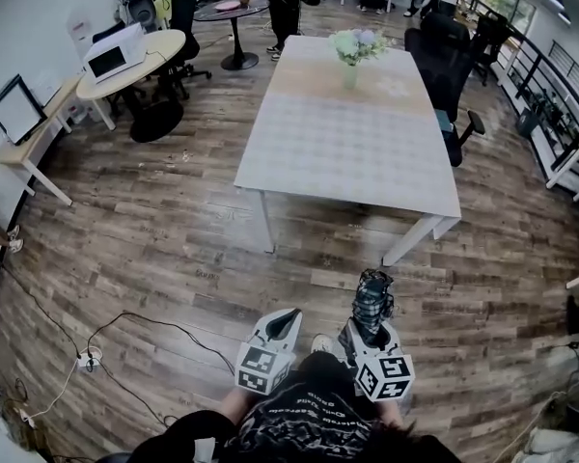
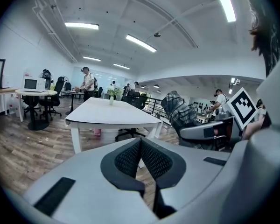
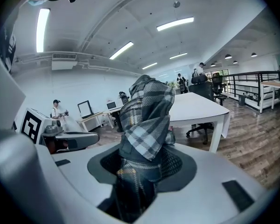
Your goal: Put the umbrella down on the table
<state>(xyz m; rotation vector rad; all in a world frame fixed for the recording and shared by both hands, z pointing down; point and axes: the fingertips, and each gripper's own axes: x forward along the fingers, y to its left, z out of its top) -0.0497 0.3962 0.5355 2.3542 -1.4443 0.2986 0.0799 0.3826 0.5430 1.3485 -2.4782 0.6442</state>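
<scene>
A folded plaid umbrella (image 3: 144, 120) sticks up from between the jaws of my right gripper (image 1: 371, 318), which is shut on it; the umbrella (image 1: 372, 304) also shows in the head view, over the wooden floor short of the table. The umbrella (image 2: 179, 113) appears at the right of the left gripper view too. My left gripper (image 1: 288, 322) is beside it, shut with nothing between its pads (image 2: 141, 157). The long white table (image 1: 352, 143) stands ahead, its near edge (image 1: 347, 199) a stride away.
A vase of flowers (image 1: 354, 51) stands at the table's far end. Black office chairs (image 1: 451, 75) line its right side. A round table (image 1: 135, 61) with a microwave is far left. Cables and a power strip (image 1: 85, 360) lie on the floor at left. A person (image 1: 283, 3) stands beyond.
</scene>
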